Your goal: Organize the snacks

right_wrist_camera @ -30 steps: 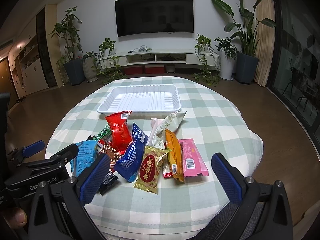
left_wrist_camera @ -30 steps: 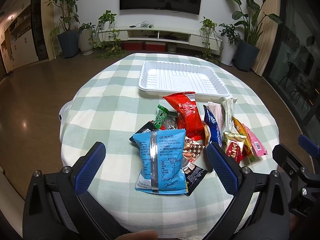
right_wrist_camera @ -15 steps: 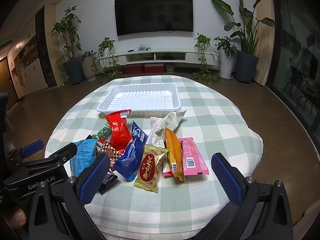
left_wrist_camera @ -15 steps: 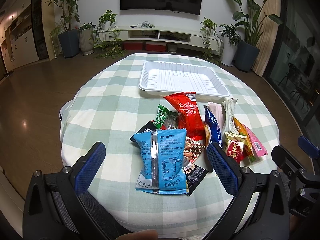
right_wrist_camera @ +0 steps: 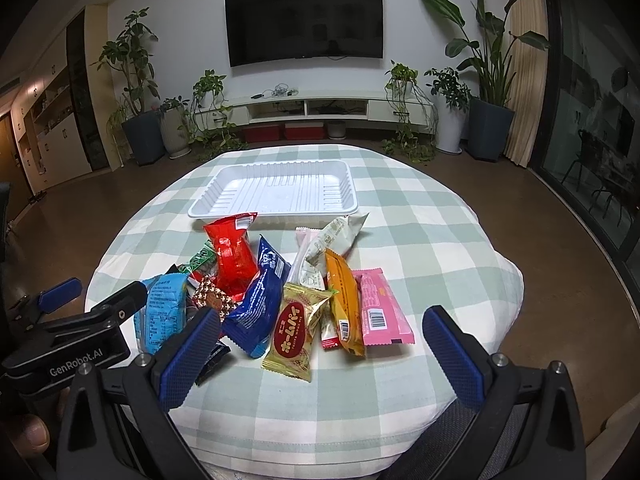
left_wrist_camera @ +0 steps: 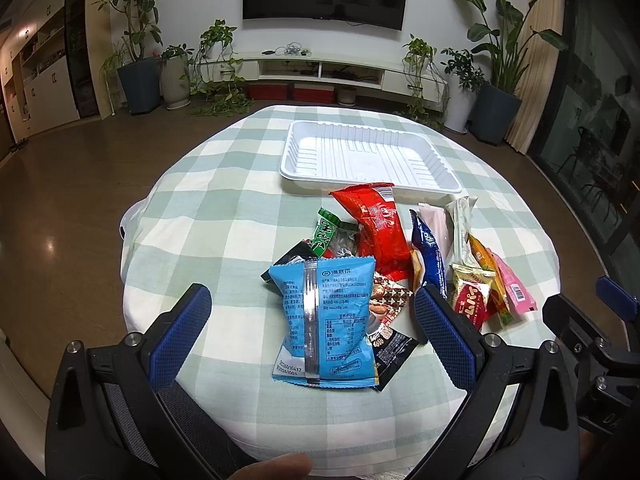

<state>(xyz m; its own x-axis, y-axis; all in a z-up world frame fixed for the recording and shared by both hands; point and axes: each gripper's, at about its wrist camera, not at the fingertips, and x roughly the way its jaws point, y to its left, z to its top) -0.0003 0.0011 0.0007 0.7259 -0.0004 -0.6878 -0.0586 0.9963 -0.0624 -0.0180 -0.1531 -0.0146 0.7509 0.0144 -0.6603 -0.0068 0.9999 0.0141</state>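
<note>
- Checked green-and-white tablecloth [right_wrist_camera: 420,240] covers a round table in a living room.
- White tray [left_wrist_camera: 304,148] sits on the far side with nothing in it.
- Snack packets lie heaped just in front of it — blue packet [left_wrist_camera: 326,320] nearest, red packet [right_wrist_camera: 232,256] touching the tray's rim.
- Left gripper [left_wrist_camera: 312,336] hangs spread wide, holding nothing.
- Right gripper [right_wrist_camera: 320,356] likewise — wide apart, holding nothing.

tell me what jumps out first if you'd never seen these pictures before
A bright heap of snack packets sits on the near side of the checked tablecloth, with a light blue packet and a red packet standing out. Just behind the heap lies an empty white tray. Both the left gripper and the right gripper hang open in front of it.
</note>
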